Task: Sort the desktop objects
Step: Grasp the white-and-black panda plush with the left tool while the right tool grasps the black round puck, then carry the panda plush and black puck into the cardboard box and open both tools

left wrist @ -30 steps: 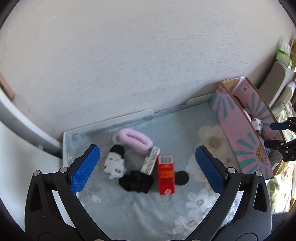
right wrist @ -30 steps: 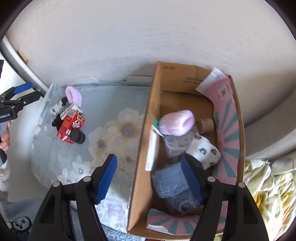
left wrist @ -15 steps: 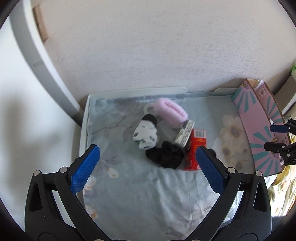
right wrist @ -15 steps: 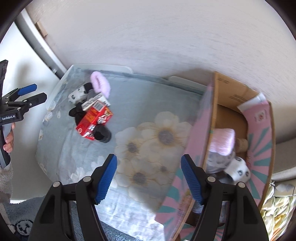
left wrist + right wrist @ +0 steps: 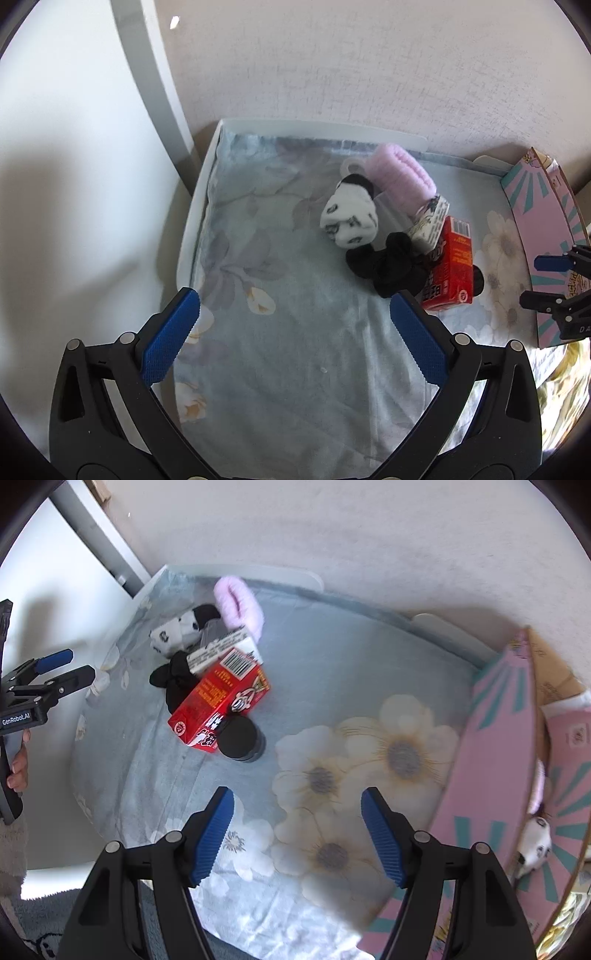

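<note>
Both grippers have swung away from the box and down toward the cluster of loose things since a second ago; the right one, which hung over the box's inside, now looks at bare cloth.

Its jaws stand apart and empty: the right gripper (image 5: 297, 830) hovers over the flowered cloth (image 5: 354, 686), holding nothing. Ahead and to its left lie the black jar (image 5: 242, 738), touching the red carton (image 5: 221, 701), then the black scrunchie (image 5: 175, 681), a panda-print sock (image 5: 177, 629) and a pink fluffy roll (image 5: 238, 603). A white packet leans on the carton; its print is too blurred to read. The pink cardboard box (image 5: 491, 734), with sorted things already inside, stands at the right edge.

The left gripper (image 5: 295, 339) is likewise spread and empty, over plain cloth, with the scrunchie (image 5: 388, 264) just beyond its right finger.

The next pick is probably the jar or the carton. Since they touch, the jaws should straddle one alone, come straight down and close squarely, so the neighbour isn't dragged along.
</note>
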Tool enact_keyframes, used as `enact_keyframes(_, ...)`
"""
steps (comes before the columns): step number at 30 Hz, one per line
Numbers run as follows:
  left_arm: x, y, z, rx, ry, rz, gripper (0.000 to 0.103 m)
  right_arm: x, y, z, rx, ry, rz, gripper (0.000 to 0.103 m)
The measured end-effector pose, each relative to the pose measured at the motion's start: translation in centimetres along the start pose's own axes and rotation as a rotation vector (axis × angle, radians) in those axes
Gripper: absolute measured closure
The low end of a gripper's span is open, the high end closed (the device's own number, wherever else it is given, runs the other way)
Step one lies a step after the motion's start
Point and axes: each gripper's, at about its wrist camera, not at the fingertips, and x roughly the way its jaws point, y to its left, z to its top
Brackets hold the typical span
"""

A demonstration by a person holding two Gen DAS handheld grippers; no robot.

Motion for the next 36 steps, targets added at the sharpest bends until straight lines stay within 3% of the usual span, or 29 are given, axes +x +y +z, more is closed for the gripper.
enact_keyframes(7, 2.6, -0.2, -1.1, -0.014, 0.01, -0.025, 0.0, 2.7, 1.9, 0.7, -0.036, -0.005, 0.02, 0.036)
enact_keyframes(8, 2.8, -0.3, -0.9, -0.009, 0.005, -0.026, 0.0, 2.9, 2.3, 0.8, -0.131, -0.019, 0.042, 0.036)
enact_keyframes(16, 4.3, -1.7, 2.4, 0.05, -0.027, -0.056, 0.0, 5.2, 4.8, 1.1, -0.208, -0.02, 0.002, 0.036)
enact_keyframes(24, 7.1, -3.4, 5.5, 0.159, -0.037, -0.05, 0.005, 6.5, 4.3, 2.1, -0.191, -0.041, -0.005, 0.036)
enact_keyframes(27, 8.4, -3.8, 6.1, 0.184, -0.018, -0.045, 0.019, 6.5, 4.3, 2.3, -0.2, -0.064, -0.015, 0.036)
enact_keyframes(34, 9.8, -4.4, 6.3, 0.211, 0.029, -0.103, 0.062, 6.6, 5.2, 2.6, -0.241, -0.089, 0.005, 0.07)
enact_keyframes(36, 9.7, -4.7, 6.4, 0.223, 0.027, -0.104, 0.067, 6.7, 5.2, 2.8, -0.239, -0.091, 0.002, 0.07)
